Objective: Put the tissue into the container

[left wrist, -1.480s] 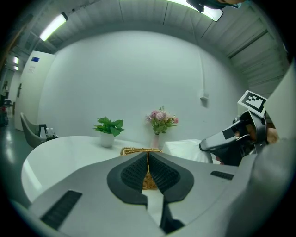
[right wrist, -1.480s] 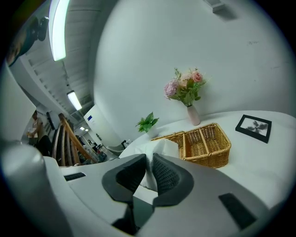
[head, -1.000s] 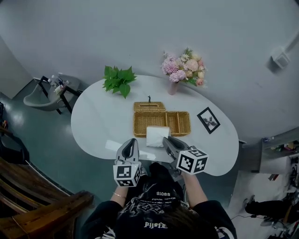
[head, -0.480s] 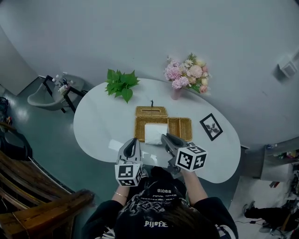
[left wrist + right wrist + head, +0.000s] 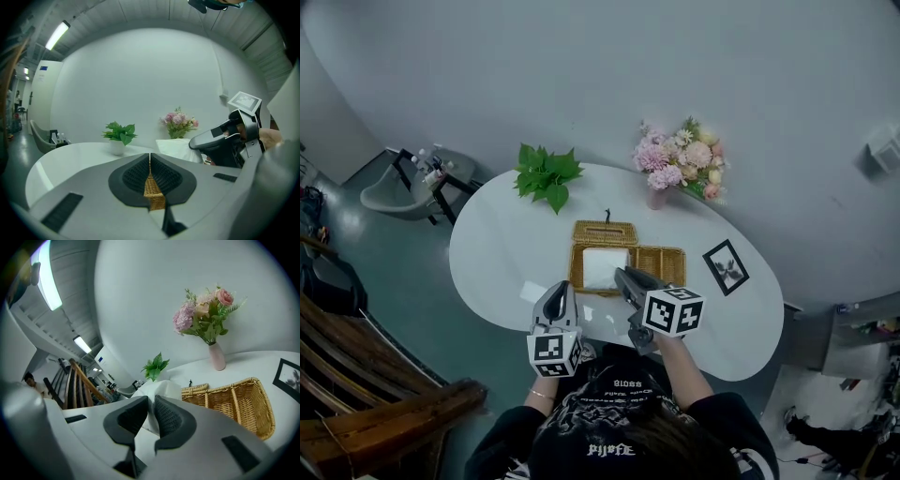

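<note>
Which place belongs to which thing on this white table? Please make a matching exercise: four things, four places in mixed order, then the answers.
1. white folded tissue
2. green leafy plant
3. black-framed picture
4. pink flower bouquet in a pink vase

A. beyond the woven wicker basket, toward its right
B. beside the basket's right end
C. clamped in the right hand-held gripper
D. beyond the basket, toward its left

Pairs: 1-C, 2-D, 3-B, 4-A

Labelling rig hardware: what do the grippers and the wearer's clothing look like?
The left gripper and right gripper: grey tapered shells, black ribbed pads, each with a white cube bearing black square markers. The person wears a black top with white print.
</note>
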{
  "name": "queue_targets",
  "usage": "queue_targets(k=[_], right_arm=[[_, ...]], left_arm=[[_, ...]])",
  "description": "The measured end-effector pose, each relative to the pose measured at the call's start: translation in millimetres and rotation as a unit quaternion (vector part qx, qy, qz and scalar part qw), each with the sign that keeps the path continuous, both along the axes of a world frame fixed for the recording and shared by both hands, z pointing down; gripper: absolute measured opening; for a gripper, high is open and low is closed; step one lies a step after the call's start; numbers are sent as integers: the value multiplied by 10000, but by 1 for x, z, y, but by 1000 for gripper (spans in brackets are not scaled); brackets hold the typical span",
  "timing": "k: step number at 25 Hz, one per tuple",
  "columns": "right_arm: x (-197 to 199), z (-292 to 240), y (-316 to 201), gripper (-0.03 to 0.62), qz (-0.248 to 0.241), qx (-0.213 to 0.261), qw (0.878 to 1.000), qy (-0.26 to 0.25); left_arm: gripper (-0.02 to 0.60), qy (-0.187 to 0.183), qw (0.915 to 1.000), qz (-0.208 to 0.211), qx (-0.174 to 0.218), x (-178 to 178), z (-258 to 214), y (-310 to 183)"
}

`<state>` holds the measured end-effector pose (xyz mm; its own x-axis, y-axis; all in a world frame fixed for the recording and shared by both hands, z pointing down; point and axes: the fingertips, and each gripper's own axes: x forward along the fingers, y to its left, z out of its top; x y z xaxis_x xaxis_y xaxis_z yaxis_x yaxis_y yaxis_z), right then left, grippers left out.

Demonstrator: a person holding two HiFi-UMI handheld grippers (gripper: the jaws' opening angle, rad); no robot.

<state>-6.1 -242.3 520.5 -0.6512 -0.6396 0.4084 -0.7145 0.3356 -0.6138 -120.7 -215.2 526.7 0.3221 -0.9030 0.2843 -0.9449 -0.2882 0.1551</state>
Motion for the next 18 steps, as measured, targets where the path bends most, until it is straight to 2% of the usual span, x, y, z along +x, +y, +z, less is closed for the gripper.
queue_targets(k=[8,18], right_arm=[[-6,23,-12,71,-174,-363,9991,123],[-7,52,-23,71,-159,-751,9968,216]], left_arm=[[28,-51,9995,-302,-19,-10,0,-9],[28,-20,9996,-270,-63,-7,6,-9]])
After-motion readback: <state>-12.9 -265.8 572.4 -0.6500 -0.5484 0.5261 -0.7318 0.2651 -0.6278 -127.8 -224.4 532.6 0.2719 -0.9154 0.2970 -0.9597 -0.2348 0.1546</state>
